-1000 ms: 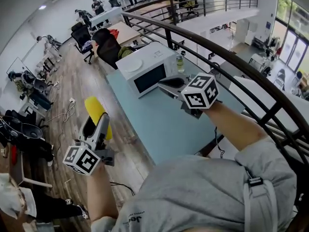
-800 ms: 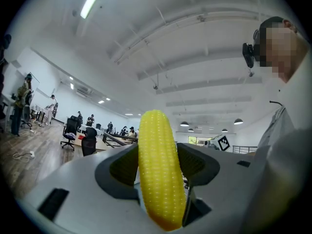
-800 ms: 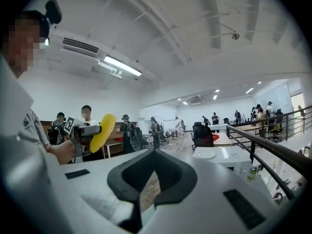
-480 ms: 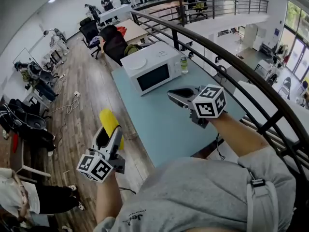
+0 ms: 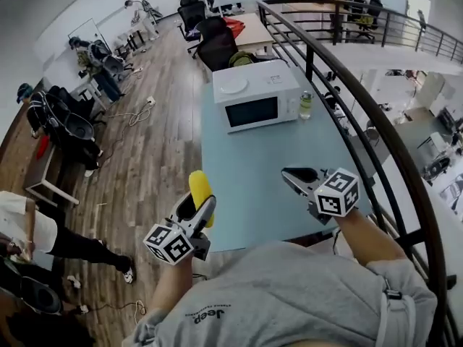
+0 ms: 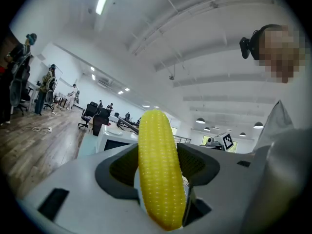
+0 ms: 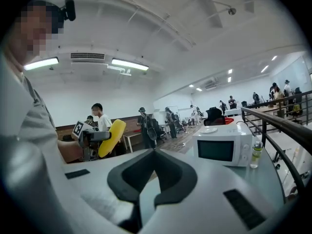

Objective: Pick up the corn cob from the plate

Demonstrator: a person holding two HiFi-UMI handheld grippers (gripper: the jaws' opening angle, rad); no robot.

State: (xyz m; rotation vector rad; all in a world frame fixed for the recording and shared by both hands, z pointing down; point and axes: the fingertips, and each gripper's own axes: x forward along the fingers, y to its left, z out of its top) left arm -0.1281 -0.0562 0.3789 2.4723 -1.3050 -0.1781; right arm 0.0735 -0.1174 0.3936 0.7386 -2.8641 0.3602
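1. Gripping tool: left gripper (image 5: 197, 210), jaws closed on the corn cob (image 5: 200, 188). The pads press its lower part from both sides. Most of the cob's length stands free beyond the jaws.
2. Task item, location: the cob is in the air at the near left edge of the blue table (image 5: 246, 186), resting on nothing.
3. Second tool: right gripper (image 5: 293, 176), jaws together with nothing between them. It hangs over the near right part of the table, well apart from the cob.
4. Source: white plate (image 5: 234, 86), on top of the microwave (image 5: 255, 96) at the far end of the table. It looks bare from here. A small bottle (image 5: 305, 105) stands just beside the microwave.
5. Status, judged: the pick-up looks done, with the cob off the plate and carried.
6. Handling notes, judged:
   - The hold is low on a long, rounded, bumpy body, so the free end can lever against the pads. Even pressure and a steady wrist suit it.
   - Sharp swings or rolls risk the cob twisting out.
   - The cob sits at the table's edge over wooden floor, so a slip would drop it far.
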